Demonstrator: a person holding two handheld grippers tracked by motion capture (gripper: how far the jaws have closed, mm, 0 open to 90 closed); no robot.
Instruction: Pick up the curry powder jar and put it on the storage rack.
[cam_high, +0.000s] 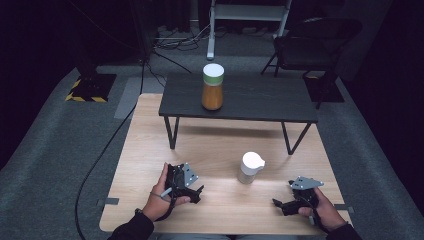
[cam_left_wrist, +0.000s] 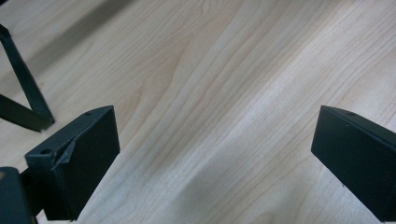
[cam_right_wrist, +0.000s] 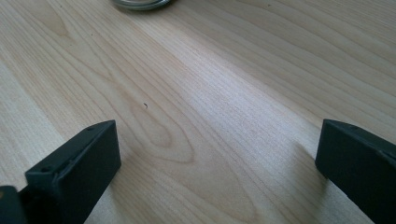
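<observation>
From above, the left gripper (cam_high: 199, 190) rests low on the near side of the table (cam_high: 145, 150), jaws spread, nothing between them. The right gripper (cam_high: 278, 204) sits at the near right, also spread and empty. Between the two, a little farther off, stands a white jar (cam_high: 250, 168), touched by neither. A tall bottle (cam_high: 212, 87) stands on the dark bench (cam_high: 260, 100) at the far side.

In the left gripper view, the fingers (cam_left_wrist: 79, 158) gape wide over bare wood, and a bench leg (cam_left_wrist: 23, 88) shows at the left.

In the right gripper view, the fingers (cam_right_wrist: 74, 168) stand wide apart, holding nothing; the jar's base (cam_right_wrist: 140, 3) lies well ahead.
</observation>
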